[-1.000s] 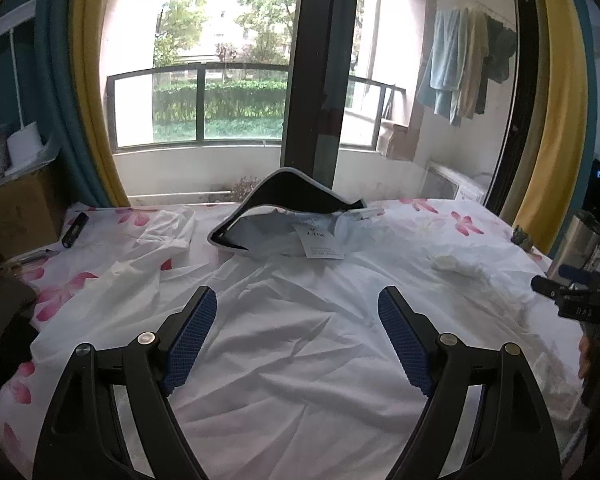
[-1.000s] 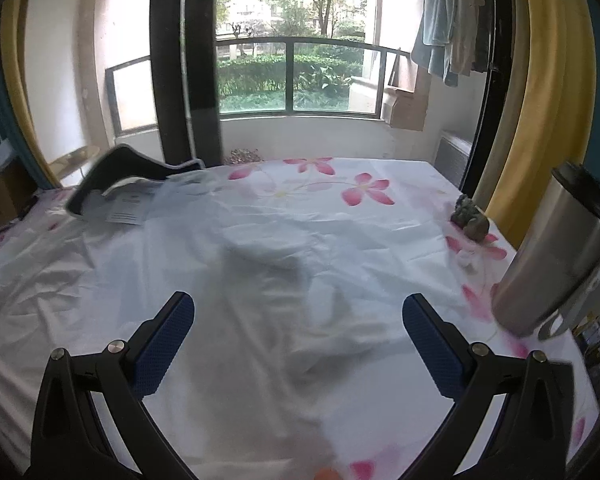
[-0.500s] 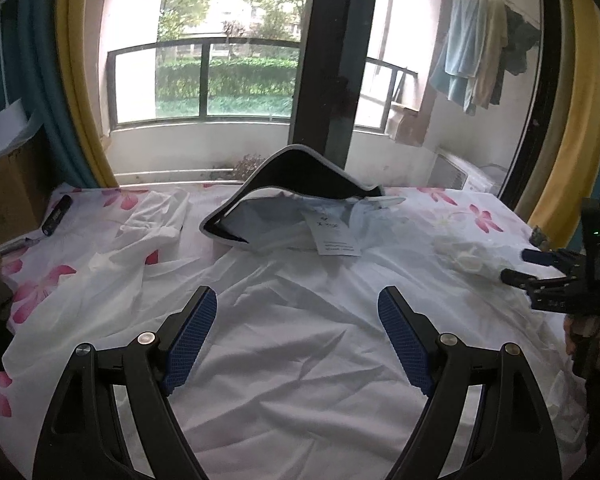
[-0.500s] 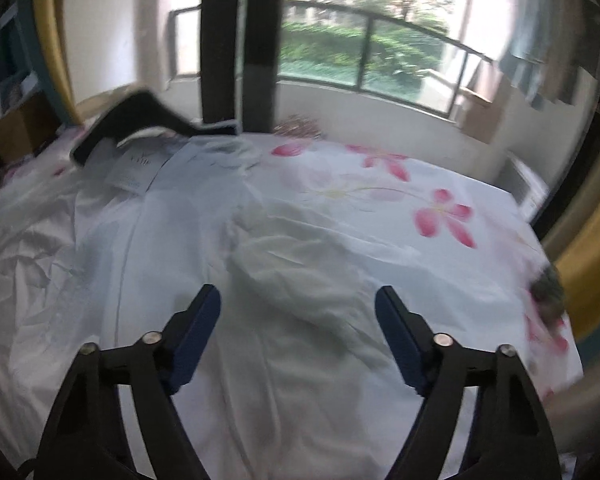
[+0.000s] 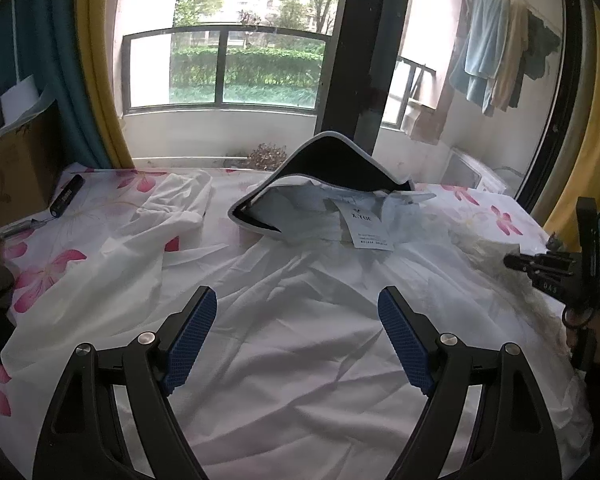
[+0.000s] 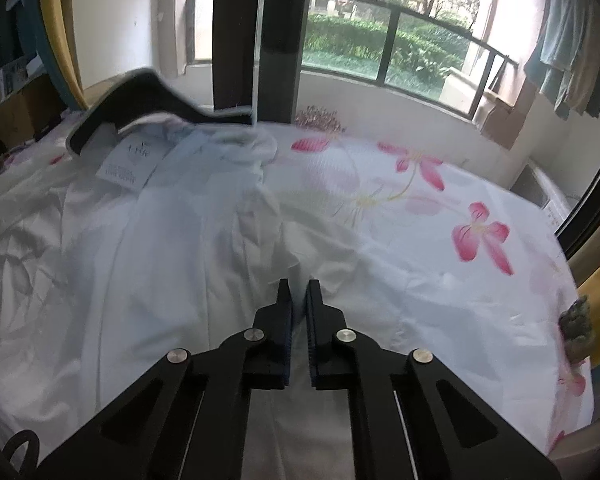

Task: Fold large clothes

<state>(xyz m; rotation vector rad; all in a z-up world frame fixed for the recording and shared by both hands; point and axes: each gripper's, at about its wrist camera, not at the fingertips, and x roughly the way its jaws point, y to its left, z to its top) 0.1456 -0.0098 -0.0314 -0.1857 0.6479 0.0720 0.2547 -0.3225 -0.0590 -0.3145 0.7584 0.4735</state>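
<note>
- White shirt (image 5: pixel 300 320) fills mid-frame on the floral sheet (image 6: pixel 440 216); collar at upper centre.
- Right gripper (image 6: pixel 298 292) pinches a thin sleeve ridge at lower centre — it may slip free.
- Left gripper (image 5: pixel 296 340) gapes wide, empty — the unpinned body could drag.

Backlit daylight, window glare, fisheye-warped edges
</note>
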